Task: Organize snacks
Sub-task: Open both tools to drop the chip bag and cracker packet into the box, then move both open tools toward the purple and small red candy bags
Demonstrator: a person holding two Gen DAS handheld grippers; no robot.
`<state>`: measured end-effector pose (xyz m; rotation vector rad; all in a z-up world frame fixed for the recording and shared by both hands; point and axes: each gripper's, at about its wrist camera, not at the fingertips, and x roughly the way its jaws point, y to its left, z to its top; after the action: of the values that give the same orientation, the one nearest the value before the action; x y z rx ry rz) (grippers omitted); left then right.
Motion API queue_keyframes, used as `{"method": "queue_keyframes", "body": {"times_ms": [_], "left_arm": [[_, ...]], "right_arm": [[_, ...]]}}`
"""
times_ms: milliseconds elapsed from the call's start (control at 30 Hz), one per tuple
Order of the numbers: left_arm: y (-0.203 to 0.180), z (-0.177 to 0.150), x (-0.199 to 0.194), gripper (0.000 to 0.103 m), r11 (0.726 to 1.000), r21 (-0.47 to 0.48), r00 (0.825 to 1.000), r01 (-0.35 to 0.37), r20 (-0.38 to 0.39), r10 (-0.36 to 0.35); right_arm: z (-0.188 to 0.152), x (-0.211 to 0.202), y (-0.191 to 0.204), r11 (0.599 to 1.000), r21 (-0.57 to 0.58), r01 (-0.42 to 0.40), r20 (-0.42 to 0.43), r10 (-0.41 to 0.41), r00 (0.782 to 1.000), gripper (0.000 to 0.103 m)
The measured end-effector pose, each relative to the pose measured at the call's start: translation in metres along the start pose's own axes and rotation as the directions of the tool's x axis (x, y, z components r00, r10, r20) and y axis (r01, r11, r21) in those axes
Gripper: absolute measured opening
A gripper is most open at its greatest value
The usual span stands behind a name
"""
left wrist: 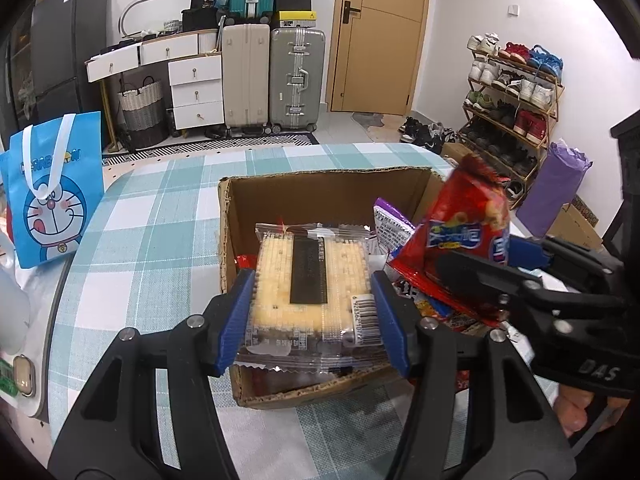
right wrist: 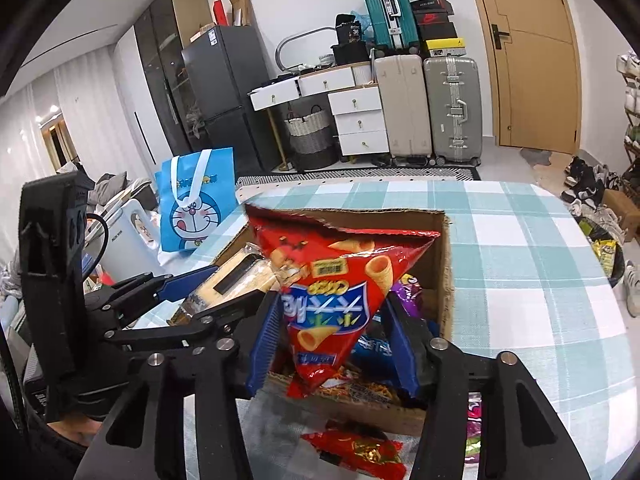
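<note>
An open cardboard box stands on the checked tablecloth and holds several snack packs; it also shows in the right wrist view. My left gripper is shut on a clear-wrapped cracker pack and holds it over the box's near half. My right gripper is shut on a red corn-cone snack bag, held above the box on its right side; this bag shows in the left wrist view. The left gripper with the crackers is just left of the red bag.
A blue Doraemon bag stands off the table's left edge. Loose snack packs lie on the cloth in front of the box. The checked table stretches to the right. Suitcases, drawers and a shoe rack stand behind.
</note>
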<state>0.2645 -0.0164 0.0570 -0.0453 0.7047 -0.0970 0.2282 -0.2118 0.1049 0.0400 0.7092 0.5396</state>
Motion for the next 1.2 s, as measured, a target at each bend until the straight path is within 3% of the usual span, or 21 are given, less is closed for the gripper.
{"method": "queue_keyframes", "body": {"times_ms": [100, 267, 333, 433, 467, 533, 667, 767, 1200], "left_arm": [[0.0, -0.001, 0.002, 0.055, 1.0, 0.009, 1.0, -0.007, -0.006, 0.007], [0.002, -0.001, -0.003, 0.057, 1.0, -0.018, 1.0, -0.007, -0.007, 0.007], [0.004, -0.002, -0.008, 0.059, 1.0, -0.025, 1.0, 0.001, 0.001, -0.001], [0.005, -0.003, -0.017, 0.073, 1.0, -0.011, 1.0, 0.027, 0.014, -0.027], [0.005, -0.004, -0.022, 0.084, 1.0, -0.006, 1.0, 0.019, 0.019, -0.019], [0.002, -0.006, -0.032, 0.086, 1.0, 0.013, 0.999, -0.012, 0.039, 0.011], [0.002, -0.013, -0.048, 0.088, 1.0, 0.024, 0.999, -0.015, 0.041, 0.014], [-0.001, -0.021, -0.058, 0.103, 0.999, 0.025, 0.999, -0.03, 0.044, 0.029], [-0.019, -0.062, -0.084, 0.102, 0.998, 0.008, 0.998, -0.054, 0.03, 0.054]], "right_arm": [[0.0, -0.008, -0.003, 1.0, 0.003, 0.008, 0.021, -0.008, 1.0, 0.069], [0.002, -0.015, -0.005, 0.999, -0.008, 0.037, 0.028, -0.037, 0.999, 0.071], [0.0, -0.018, -0.006, 1.0, -0.006, 0.027, 0.026, -0.027, 0.999, 0.085], [-0.006, -0.025, -0.009, 1.0, 0.0, 0.031, 0.033, -0.031, 0.999, 0.092], [-0.006, -0.026, -0.011, 0.999, 0.004, 0.034, 0.034, -0.034, 0.999, 0.095], [-0.012, -0.033, -0.014, 0.999, 0.017, 0.036, 0.041, -0.036, 0.999, 0.1], [-0.02, -0.048, -0.018, 0.999, 0.042, 0.031, 0.069, -0.034, 0.997, 0.102], [-0.029, -0.059, -0.021, 0.999, 0.045, 0.031, 0.076, -0.035, 0.996, 0.102], [-0.059, -0.076, -0.033, 0.999, 0.015, 0.05, 0.035, -0.051, 0.998, 0.102]]}}
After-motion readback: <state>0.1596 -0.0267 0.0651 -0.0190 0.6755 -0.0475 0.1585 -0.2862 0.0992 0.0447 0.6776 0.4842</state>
